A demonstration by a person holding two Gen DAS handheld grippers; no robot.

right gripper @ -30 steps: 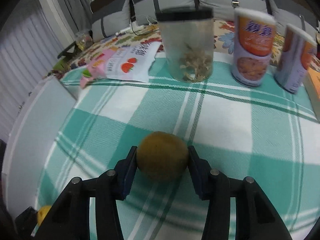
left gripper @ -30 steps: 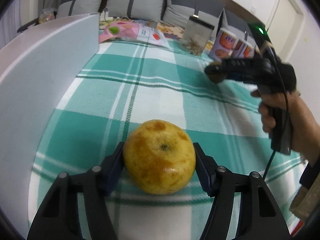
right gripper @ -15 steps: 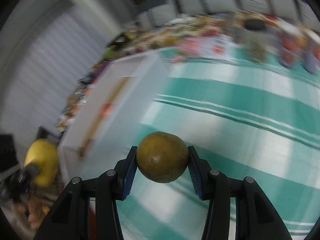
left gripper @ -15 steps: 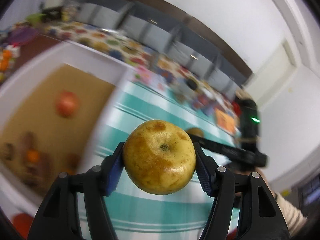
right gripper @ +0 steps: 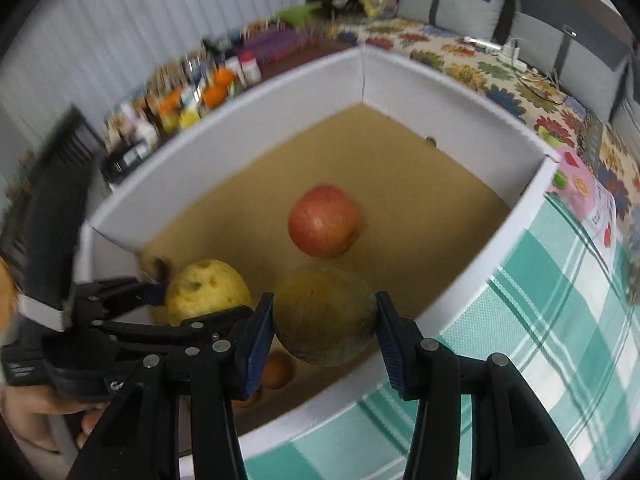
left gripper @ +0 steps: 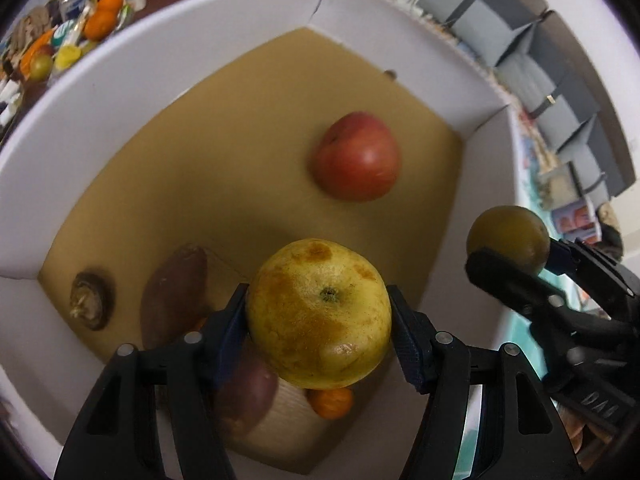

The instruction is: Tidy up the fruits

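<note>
Moved: both my grippers have swung off the green checked cloth [right gripper: 560, 344] to over the white box [left gripper: 224, 40].
Left gripper [left gripper: 320, 316]: clamped on the yellow fruit [left gripper: 318, 314], above the box floor.
Right gripper [right gripper: 325, 320]: clamped on the brownish-green fruit [right gripper: 325, 316], near the box's wall.
Box contents: red apple [left gripper: 356, 156] lies clear; the orange fruit [left gripper: 331, 402] and brown pieces are partly hidden, hard to name.

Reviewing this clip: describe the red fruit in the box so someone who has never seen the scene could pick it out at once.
Find the big white-walled box with the tan cardboard floor. The red apple lies alone on open floor toward the far side. It is the only red, smooth, round fruit there: the brown items sit against the near wall, and the yellow fruit is held above the box.
</note>
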